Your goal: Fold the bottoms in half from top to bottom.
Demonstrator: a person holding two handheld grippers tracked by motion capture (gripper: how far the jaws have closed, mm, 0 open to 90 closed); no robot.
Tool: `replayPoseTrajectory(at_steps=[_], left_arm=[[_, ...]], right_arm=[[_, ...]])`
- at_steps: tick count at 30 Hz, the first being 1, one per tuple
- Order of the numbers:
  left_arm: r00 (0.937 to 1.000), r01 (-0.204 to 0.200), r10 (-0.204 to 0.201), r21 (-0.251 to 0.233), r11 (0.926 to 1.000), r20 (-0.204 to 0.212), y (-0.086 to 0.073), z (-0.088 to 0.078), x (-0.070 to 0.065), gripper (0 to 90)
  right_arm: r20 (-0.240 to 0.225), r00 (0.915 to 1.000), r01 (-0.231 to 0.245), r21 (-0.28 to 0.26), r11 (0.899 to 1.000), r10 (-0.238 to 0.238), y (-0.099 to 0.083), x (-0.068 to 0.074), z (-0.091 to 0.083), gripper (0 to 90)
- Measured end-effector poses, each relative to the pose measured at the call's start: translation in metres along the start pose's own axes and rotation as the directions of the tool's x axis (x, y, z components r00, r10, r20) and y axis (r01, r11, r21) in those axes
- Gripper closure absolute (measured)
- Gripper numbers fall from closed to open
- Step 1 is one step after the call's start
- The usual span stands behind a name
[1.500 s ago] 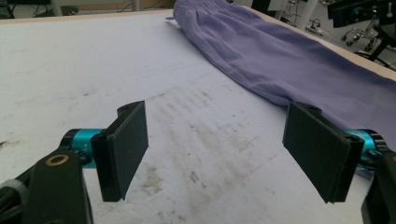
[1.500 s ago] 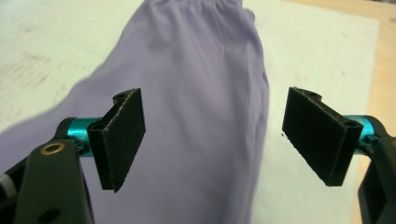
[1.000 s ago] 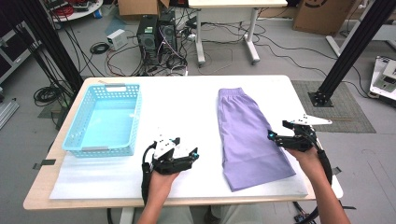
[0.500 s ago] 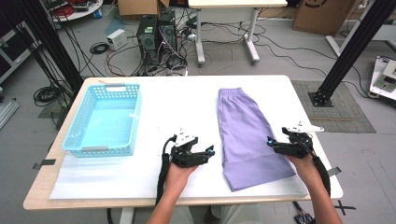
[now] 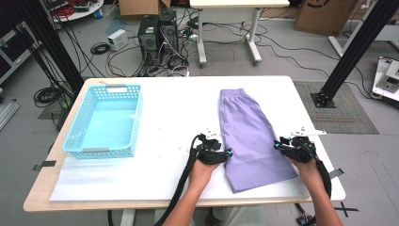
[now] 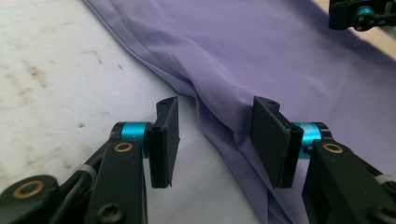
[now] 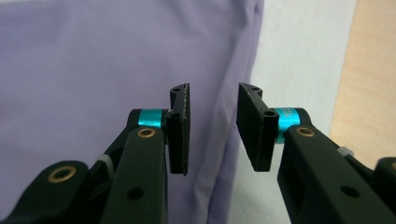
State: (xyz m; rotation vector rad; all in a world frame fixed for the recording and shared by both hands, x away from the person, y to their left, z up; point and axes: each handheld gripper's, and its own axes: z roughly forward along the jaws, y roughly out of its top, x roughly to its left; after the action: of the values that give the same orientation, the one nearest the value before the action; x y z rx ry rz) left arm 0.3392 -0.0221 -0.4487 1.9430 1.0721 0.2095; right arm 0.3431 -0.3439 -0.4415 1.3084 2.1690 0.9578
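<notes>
Purple shorts: thin, smooth matte fabric, ribbed waistband at the 12 o'clock end, flared hem at 6; lying flat on the right half of the worktop. Left claw straddles the shorts' 9 o'clock edge, jaws half-spread and just been closing, a soft ridge of cloth between them, pads not yet pressing. Right claw over the 3 o'clock edge, jaws narrowed, also closing, gap visible, hem fold between. Worktop white, matte, lightly scuffed, wood rim. Light blue lattice plastic basket at 9 o'clock. Behind: grey floor, cable tangle, PC towers.
</notes>
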Motion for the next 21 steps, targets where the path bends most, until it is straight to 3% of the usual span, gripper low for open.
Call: replayPoseTrajectory(at_steps=[4,6,8,9,10,14,17,19,21], left_arm=[[0.9982,-0.047,0.048,0.011,0.9988,-0.037,-0.002,0.004,-0.007,55.9],[0.9969,-0.064,0.065,0.014,0.9978,-0.044,-0.003,0.003,-0.009,67.1],[0.9962,-0.087,0.087,0.022,0.9960,-0.011,-0.005,0.003,-0.011,81.2],[0.9941,-0.106,0.106,0.020,0.9942,-0.022,-0.005,0.003,-0.014,86.7],[0.9933,-0.112,0.113,0.026,0.9933,-0.024,-0.005,0.003,-0.014,87.3],[0.9988,-0.048,0.048,0.019,0.9987,-0.001,-0.005,0.003,-0.010,88.3],[0.9987,-0.052,0.052,0.018,0.9985,-0.001,-0.007,0.001,-0.012,88.4],[0.9984,-0.057,0.057,0.015,0.9983,0.001,-0.007,0.001,-0.013,88.4],[0.9989,-0.046,0.046,0.016,0.9988,0.007,-0.007,0.002,-0.012,88.4]], right_arm=[[0.006,1.0000,0.007,0.040,0.999,-0.007,-0.004,0.000,0.004,70.2],[0.004,1.0000,0.003,0.045,0.999,-0.004,-0.004,0.001,0.004,73.7],[0.000,1.0000,0.003,0.044,0.999,-0.003,-0.004,0.001,0.004,80.4],[0.000,1.0000,0.000,0.046,0.999,0.000,-0.004,0.001,0.004,84.4],[-0.003,1.0000,-0.007,0.048,0.999,0.007,-0.004,0.000,0.004,87.5],[0.019,0.9998,0.003,0.048,0.999,-0.004,-0.005,0.002,0.004,89.4],[0.041,0.9991,0.013,0.047,0.999,-0.014,-0.005,0.005,0.003,86.8],[0.071,0.9975,-0.001,0.047,0.999,-0.003,-0.005,0.004,0.003,77.1],[0.048,0.9986,-0.027,0.040,0.999,0.025,-0.006,0.000,0.003,77.8]])
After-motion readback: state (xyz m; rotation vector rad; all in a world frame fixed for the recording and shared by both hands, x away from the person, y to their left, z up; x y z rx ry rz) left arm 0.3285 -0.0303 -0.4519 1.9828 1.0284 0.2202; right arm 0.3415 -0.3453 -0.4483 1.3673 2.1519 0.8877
